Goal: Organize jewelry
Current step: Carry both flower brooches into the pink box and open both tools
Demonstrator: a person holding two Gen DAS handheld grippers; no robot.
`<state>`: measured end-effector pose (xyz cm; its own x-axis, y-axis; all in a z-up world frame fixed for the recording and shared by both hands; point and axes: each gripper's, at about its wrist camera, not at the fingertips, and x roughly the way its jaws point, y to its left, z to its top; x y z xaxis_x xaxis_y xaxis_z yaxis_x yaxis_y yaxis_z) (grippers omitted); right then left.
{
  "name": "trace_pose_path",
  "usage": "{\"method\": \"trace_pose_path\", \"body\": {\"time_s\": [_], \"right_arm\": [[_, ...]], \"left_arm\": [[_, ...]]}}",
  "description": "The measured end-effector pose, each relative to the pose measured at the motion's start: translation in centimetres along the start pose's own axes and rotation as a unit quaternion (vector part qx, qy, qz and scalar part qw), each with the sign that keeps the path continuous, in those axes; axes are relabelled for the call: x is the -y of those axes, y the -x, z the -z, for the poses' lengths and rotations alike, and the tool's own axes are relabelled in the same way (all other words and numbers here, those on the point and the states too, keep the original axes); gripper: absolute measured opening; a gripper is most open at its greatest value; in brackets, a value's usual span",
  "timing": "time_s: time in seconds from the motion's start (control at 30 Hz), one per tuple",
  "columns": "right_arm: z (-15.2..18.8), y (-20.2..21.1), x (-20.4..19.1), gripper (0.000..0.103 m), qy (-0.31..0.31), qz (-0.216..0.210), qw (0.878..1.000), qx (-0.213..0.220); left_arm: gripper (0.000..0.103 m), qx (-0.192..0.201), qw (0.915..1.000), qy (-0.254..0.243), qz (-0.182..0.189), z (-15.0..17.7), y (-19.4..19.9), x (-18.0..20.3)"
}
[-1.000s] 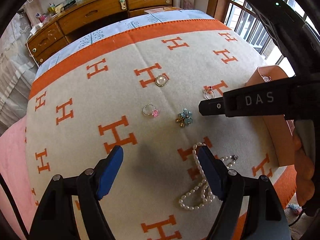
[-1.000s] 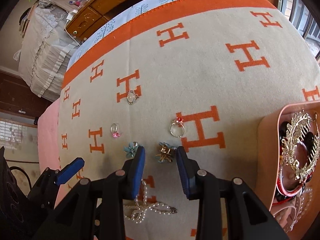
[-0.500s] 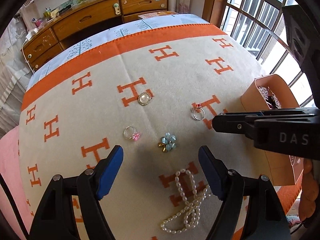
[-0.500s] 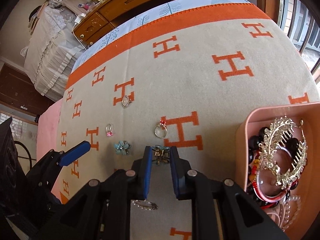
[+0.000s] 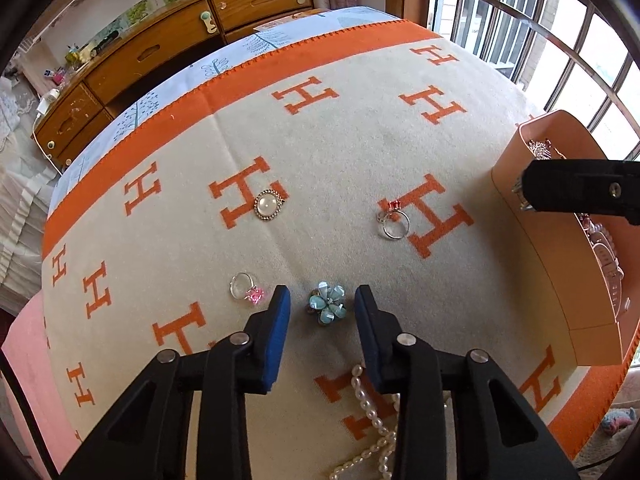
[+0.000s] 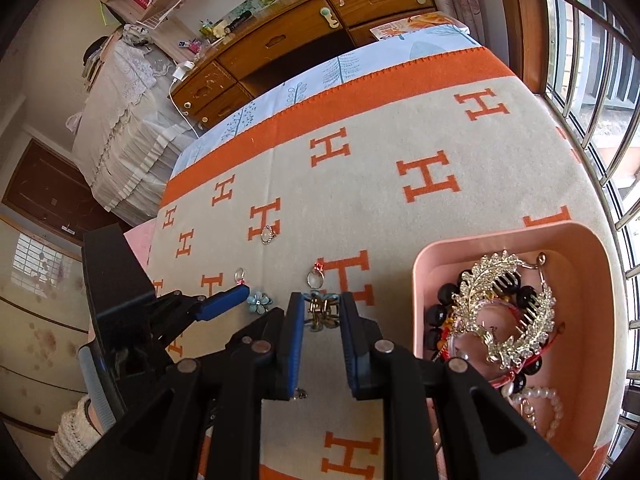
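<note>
2 grippers work at once: the right gripper (image 6: 321, 314) is clamped on a gold brooch (image 6: 320, 313), raised beside the pink tray (image 6: 582, 236) at the blanket's (image 5: 360, 128) right edge, likely to drop it in. The left gripper (image 5: 322, 308) is closing its still-apart jaws around the blue flower brooch (image 5: 326, 307) lying mid-blanket.

Bare blanket (image 5: 360, 128) beyond the rings — pink tray (image 6: 516, 240) walling the window side.

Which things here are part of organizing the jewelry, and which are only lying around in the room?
Part of the job:
- blue flower brooch
- gold piece in the right gripper
- pearl brooch
- red-stone ring
- pink-stone ring
- pearl necklace
- pink tray

Lying about:
- wooden desk
- patterned blanket
</note>
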<state>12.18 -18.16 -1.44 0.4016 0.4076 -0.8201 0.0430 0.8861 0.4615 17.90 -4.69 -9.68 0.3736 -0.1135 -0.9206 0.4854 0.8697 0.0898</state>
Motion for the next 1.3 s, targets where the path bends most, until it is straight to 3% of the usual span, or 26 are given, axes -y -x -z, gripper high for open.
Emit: {"method": "trace_pose_path", "body": {"time_s": [0.03,0.07,0.2,0.4,0.57,0.8,1.03,1.3], "right_arm": [[0.1,0.1,0.1,0.018,0.0,-0.001,1.0,0.002],[0.2,0.2,0.2,0.018,0.0,-0.003,1.0,0.003],[0.7,1.2,0.7,0.018,-0.003,-0.008,1.0,0.012],[1.7,4.2,2.6,0.018,-0.009,-0.019,0.999,0.042],[2.8,7.3,4.6,0.018,-0.009,-0.019,0.997,0.068],[5.0,10.3,7.1,0.018,-0.015,-0.009,0.995,0.094],[7.2,10.3,10.0,0.018,-0.037,0.001,0.996,0.082],[8.0,9.8,11.2,0.018,-0.047,0.002,0.996,0.072]], "left_arm": [[0.017,0.001,1.0,-0.001,0.003,0.0,0.0,0.0],[0.015,0.001,1.0,-0.003,0.002,0.0,0.0,0.1],[0.015,0.003,0.9999,-0.009,-0.014,0.2,0.3,0.4],[0.015,0.012,0.9999,0.001,-0.004,0.3,2.9,1.1],[0.015,0.04,0.9991,-0.004,0.016,0.2,6.9,3.6],[0.015,0.079,0.9939,-0.011,0.077,-0.5,10.8,8.6],[0.015,0.07,0.987,-0.032,0.141,-0.4,10.1,14.5],[0.016,0.04,0.9867,-0.054,0.148,0.4,7.7,18.3]]}}
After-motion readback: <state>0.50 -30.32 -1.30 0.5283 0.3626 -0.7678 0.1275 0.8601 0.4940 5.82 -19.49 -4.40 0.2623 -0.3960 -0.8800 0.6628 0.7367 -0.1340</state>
